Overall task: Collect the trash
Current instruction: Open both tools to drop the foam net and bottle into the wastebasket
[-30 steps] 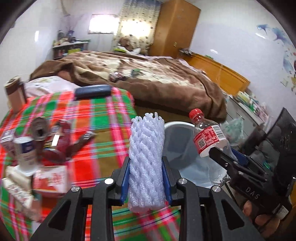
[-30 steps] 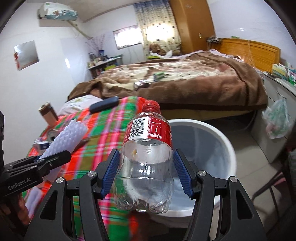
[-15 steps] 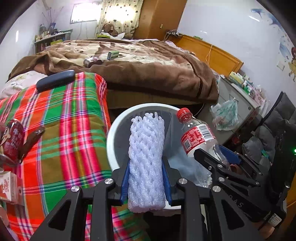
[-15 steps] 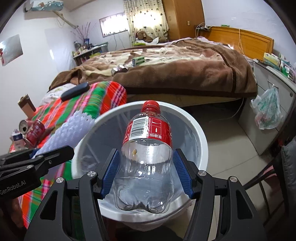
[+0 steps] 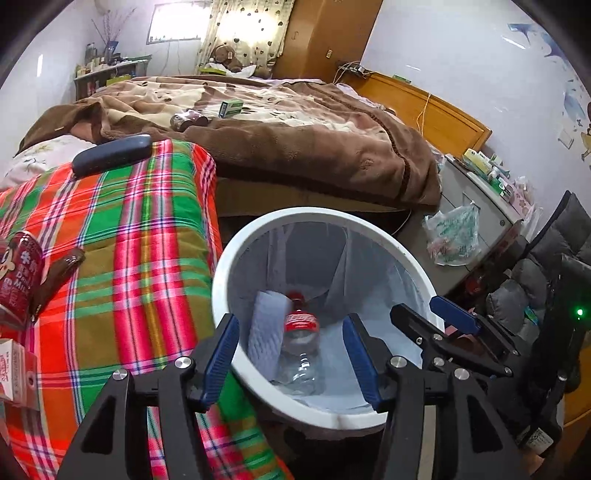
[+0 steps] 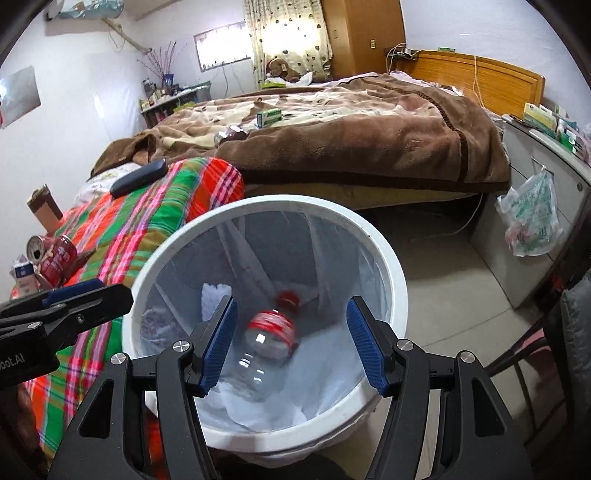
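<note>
Left wrist view: my left gripper (image 5: 291, 363) is over the white round plastic bin (image 5: 221, 280), jaws opening, nothing between them. The clear plastic bottle with red label (image 5: 301, 343) and white foam net sleeve (image 5: 264, 325) lie inside the bin.

Right wrist view: my right gripper (image 6: 291, 345) is released, jaws wide above the bin (image 6: 391, 266). Bottle (image 6: 266, 347) lies on the liner, blurred; the sleeve (image 6: 212, 295) is beside it.

A brown blanket (image 6: 369, 147) covers the bed beside a wooden wardrobe (image 6: 364, 35).
</note>
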{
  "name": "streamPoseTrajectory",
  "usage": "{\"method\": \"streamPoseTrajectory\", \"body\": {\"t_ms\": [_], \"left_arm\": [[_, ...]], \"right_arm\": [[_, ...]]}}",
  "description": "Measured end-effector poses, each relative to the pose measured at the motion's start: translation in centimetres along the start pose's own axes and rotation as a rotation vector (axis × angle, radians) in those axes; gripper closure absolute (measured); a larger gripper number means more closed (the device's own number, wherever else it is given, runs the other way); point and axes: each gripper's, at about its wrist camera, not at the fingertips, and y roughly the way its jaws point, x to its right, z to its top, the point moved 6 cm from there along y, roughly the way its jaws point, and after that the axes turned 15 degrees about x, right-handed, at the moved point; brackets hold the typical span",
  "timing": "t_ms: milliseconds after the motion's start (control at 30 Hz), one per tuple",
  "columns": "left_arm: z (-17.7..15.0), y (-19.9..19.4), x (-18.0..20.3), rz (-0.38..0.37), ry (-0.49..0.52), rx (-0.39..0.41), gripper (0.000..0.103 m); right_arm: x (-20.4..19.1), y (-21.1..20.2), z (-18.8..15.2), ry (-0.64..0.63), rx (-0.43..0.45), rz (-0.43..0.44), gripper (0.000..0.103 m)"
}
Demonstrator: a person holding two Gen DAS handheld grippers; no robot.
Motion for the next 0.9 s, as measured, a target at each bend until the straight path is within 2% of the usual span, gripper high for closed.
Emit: {"method": "streamPoseTrajectory", "body": {"t_ms": [467,900], "left_arm": [[0.3,-6.0,-3.1,0.108,-0.007,0.084,0.045],[-0.8,-12.9,-6.5,0.191,-0.026,0.172,0.045]], "right_arm": [[-3.1,-2.5,1.2,-0.011,0.078,0.031,0.04],[-7.4,-5.0,0.8,-0.031,0.127,0.106,0.04]]}}
